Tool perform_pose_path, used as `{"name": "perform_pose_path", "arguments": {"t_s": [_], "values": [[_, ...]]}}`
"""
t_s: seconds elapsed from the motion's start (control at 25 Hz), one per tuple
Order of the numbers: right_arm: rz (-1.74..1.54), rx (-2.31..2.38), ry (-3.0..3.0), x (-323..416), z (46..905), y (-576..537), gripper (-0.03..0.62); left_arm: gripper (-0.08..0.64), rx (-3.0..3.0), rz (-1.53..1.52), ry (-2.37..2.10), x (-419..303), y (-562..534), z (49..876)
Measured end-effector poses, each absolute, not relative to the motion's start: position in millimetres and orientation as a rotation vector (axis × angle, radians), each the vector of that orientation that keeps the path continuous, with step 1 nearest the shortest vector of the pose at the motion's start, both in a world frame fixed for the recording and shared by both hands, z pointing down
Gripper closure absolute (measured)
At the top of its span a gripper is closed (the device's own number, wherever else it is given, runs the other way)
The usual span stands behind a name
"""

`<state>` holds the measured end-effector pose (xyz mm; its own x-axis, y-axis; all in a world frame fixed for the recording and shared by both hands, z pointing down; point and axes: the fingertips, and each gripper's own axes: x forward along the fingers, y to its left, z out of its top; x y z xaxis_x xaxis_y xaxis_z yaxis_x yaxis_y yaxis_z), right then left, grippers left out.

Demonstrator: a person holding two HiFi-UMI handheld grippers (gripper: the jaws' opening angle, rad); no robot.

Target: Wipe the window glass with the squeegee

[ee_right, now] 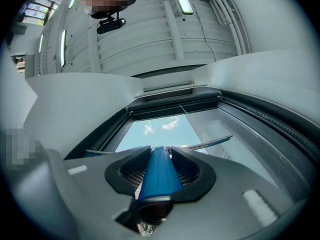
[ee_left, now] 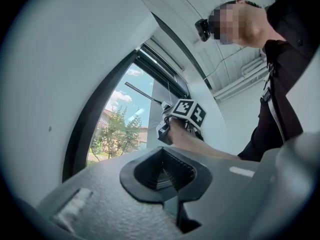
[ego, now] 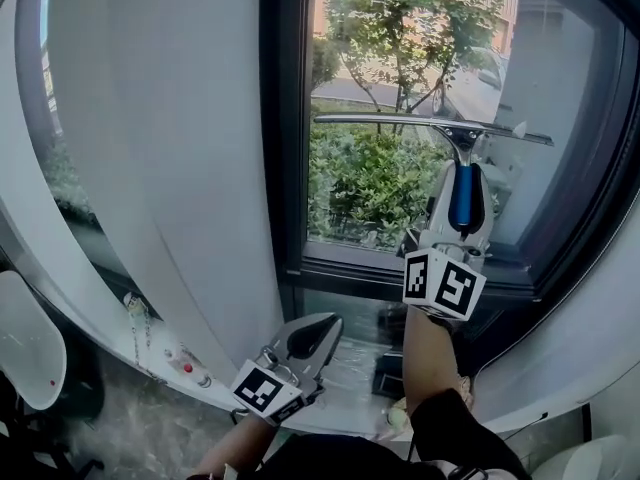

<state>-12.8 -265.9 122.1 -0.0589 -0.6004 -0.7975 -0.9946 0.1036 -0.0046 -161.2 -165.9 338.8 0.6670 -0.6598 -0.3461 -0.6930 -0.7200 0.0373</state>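
Looks like we're mid-wipe here. The right tongs [ego: 466, 203] are clamped tight on the blue handle of the squeegee [ego: 430, 125], and the right gripper view shows the handle wedged snugly between both pads with no slack. The blade sits roughly level across the window glass [ego: 380, 58], about halfway up the pane, with its right end dipping a touch lower. I honestly can't tell whether the rubber edge is pressed flat on the glass or just off it (the head view is too steep for that).

My guess is the next move is a steady pull down toward the lower frame [ego: 350, 266]. That means keeping the blade square and the pressure even so it doesn't skip or leave streaks near the right end.

Pose-wise, the right forearm [ego: 425, 353] reaches up and forward, the wrist is fairly straight, and the handle points up at the pane. The left tongs [ego: 312, 336] hang low near the person's body, just beside the bottom edge of the white curtain [ego: 170, 168]. They're closed with nothing in them, so not doing anything for the job right now.
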Motion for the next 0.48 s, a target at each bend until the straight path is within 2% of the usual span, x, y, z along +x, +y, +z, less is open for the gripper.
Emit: {"name": "perform_pose_path", "arguments": {"t_s": [0.48], "values": [[0.704, -1.53, 1.516, -15, 67, -319, 0.46, 0.558, -2.769, 0.418, 1.125, -151, -196, 354]]}}
